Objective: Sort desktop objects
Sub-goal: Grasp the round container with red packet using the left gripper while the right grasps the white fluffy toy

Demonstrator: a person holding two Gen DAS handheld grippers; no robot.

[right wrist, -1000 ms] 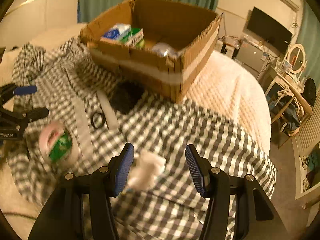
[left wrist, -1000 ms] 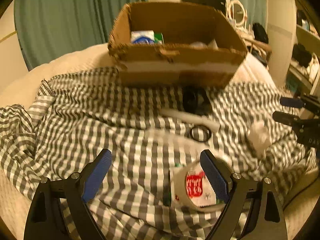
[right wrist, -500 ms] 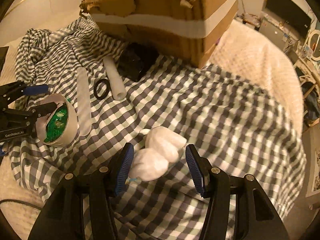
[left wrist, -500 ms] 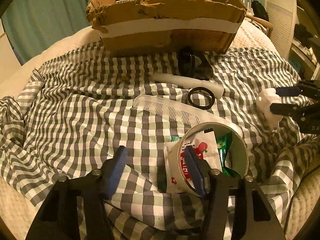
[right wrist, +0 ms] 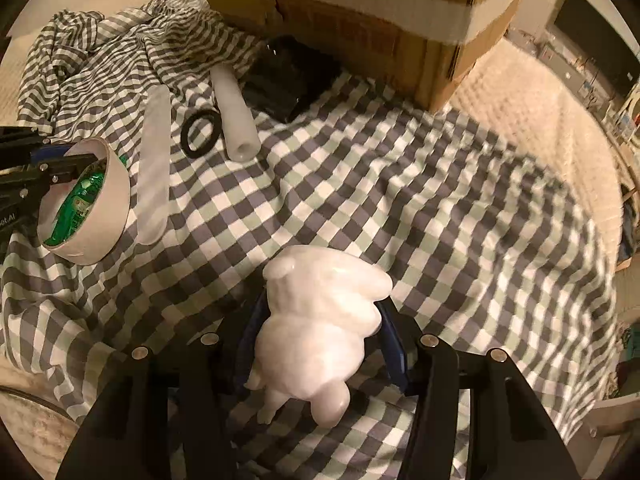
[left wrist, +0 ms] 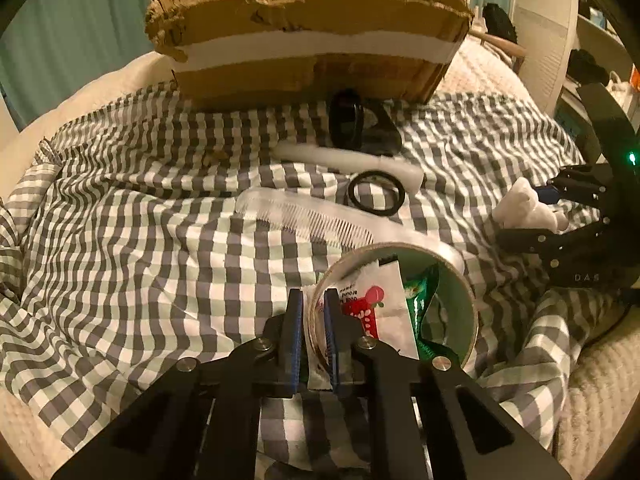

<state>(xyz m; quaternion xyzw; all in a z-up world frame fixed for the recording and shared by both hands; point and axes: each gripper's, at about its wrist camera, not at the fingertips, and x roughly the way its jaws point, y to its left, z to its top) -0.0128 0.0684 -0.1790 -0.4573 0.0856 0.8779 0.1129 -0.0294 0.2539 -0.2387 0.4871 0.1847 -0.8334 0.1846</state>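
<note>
My left gripper [left wrist: 313, 300] is shut on the near wall of a tape roll [left wrist: 460, 276] that rests tilted on the checked cloth [left wrist: 140, 240]. Red-and-white and green sachets [left wrist: 372, 304] show through the roll's hole. In the right wrist view the same tape roll [right wrist: 108, 216] sits at far left with the left gripper [right wrist: 56, 160] clamped on it. My right gripper [right wrist: 320, 312] is shut on a white plush figure [right wrist: 320, 312], which fills the gap between its blue pads. From the left wrist view, that figure [left wrist: 524, 212] appears at the right edge.
A torn cardboard box [left wrist: 312, 36] stands at the far edge of the cloth. Before it lie a black object [left wrist: 360, 128], a white tube [left wrist: 348, 160], a black ring [left wrist: 376, 192] and a clear comb [left wrist: 304, 212]. Cream bedding [right wrist: 532, 120] surrounds the cloth.
Both grippers dropped toward the cloth and shut: the left closed on the tape roll's wall, the right on the white plush figure.
</note>
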